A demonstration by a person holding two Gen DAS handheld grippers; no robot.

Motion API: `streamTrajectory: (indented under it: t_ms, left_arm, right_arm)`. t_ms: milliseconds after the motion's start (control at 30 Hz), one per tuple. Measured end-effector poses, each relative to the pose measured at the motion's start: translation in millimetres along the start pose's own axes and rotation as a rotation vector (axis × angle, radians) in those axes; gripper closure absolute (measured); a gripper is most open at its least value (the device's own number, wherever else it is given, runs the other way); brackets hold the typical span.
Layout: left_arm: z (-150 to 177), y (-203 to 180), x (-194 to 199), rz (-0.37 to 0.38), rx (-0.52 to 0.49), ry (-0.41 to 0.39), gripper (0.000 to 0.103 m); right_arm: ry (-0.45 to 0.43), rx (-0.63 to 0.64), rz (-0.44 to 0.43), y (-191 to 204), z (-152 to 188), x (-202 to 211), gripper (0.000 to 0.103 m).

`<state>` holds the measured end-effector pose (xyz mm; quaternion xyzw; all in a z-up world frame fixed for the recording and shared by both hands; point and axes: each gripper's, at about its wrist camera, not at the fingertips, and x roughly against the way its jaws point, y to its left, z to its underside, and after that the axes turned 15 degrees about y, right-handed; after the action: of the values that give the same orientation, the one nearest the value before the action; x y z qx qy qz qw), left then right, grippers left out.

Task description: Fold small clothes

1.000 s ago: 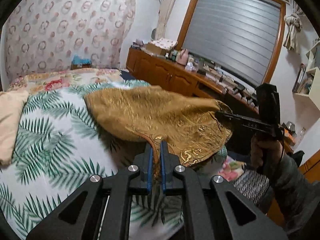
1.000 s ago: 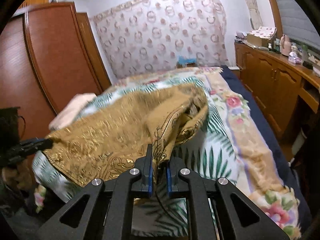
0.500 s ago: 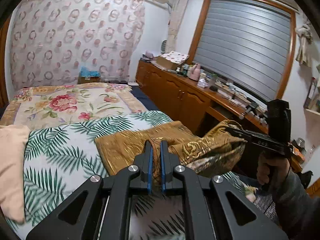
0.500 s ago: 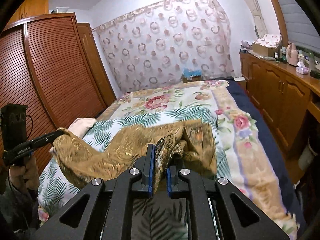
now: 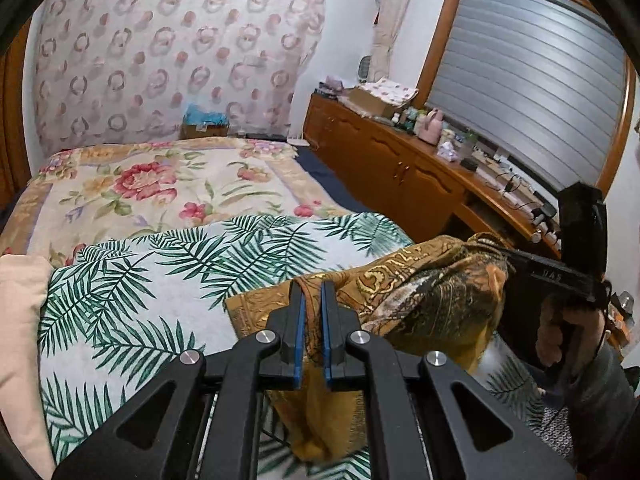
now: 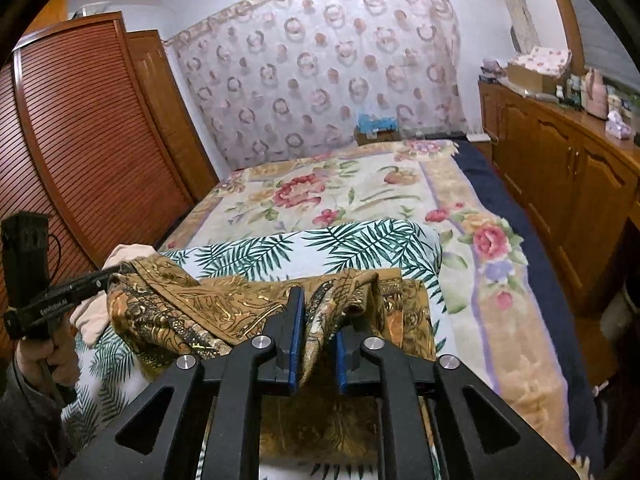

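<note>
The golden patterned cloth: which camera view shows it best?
The right wrist view: the golden patterned cloth spreads across the bed, from the left gripper to the opening right gripper. The left wrist view shows mainly its bunched right part.

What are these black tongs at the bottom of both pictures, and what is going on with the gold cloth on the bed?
There is no robot here. A person holds a hand-operated gripper in each hand, and each one carries a wide-angle camera looking forward along its two fingers. So one picture is taken from the left gripper, the other from the right gripper, and each also shows the other tool off to the side.

The surface is a bed: a palm-leaf sheet lies over a flowered bedspread, with a pale pink cloth at the left edge.

Both tools have hold of the gold patterned garment, which is being folded. The left jaws are shut on its edge. The right jaws are opening, with a fold of the fabric between them.
</note>
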<state>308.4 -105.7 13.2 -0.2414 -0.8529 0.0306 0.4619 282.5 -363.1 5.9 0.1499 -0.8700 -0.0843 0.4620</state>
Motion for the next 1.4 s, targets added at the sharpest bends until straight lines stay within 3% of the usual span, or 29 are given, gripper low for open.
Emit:
streamTrajectory:
  t_ms: [133, 200, 267, 467, 533, 667, 733, 1067, 1267, 1400]
  left_arm:
    - [-0.8, 3.9, -7.9, -0.013, 0.006, 0.02, 0.095]
    - [-1.6, 6.1, -10.6, -0.013, 0.012, 0.03, 0.095]
    - [-1.6, 6.7, -11.7, -0.011, 0.015, 0.035, 0.095]
    - [-6.8, 3.9, -7.0, -0.003, -0.002, 0.037, 0.091]
    - [-8.1, 4.1, 0.5, -0.025, -0.009, 0.005, 0.067]
    - [-5.5, 4.6, 19.7, -0.041, -0.023, -0.055, 0.045]
    - [-2.7, 6.0, 22.4, -0.044, -0.028, -0.061, 0.027]
    - [16.2, 1.3, -17.8, -0.05, -0.038, 0.072, 0.026]
    - [18.7, 3.2, -41.3, -0.012, -0.014, 0.14, 0.027]
    - [17.5, 2.6, -45.7, 0.066, -0.012, 0.164, 0.057]
  right_arm:
    - [0.05, -0.019, -0.003, -1.5, -12.7, -9.3, 0.08]
    - [0.052, -0.024, 0.017, -0.8, -16.9, -6.0, 0.068]
    - [0.03, -0.042, 0.03, -2.1, -19.4, 4.2, 0.042]
    - [-0.014, -0.02, 0.092, -2.2, -17.9, 24.0, 0.039]
    - [-0.005, 0.0, 0.103, 1.8, -11.7, 24.6, 0.039]
    - [0.007, 0.042, 0.104, 8.6, 2.4, 22.6, 0.039]
    - [0.004, 0.053, 0.104, 11.2, 6.8, 25.0, 0.039]
    - [-0.085, -0.003, 0.122, -4.5, 15.3, 50.4, 0.039]
    - [0.048, 0.063, 0.099, 4.7, 14.1, 16.6, 0.039]
    - [0.112, 0.087, 0.056, 10.5, 2.5, -5.5, 0.039]
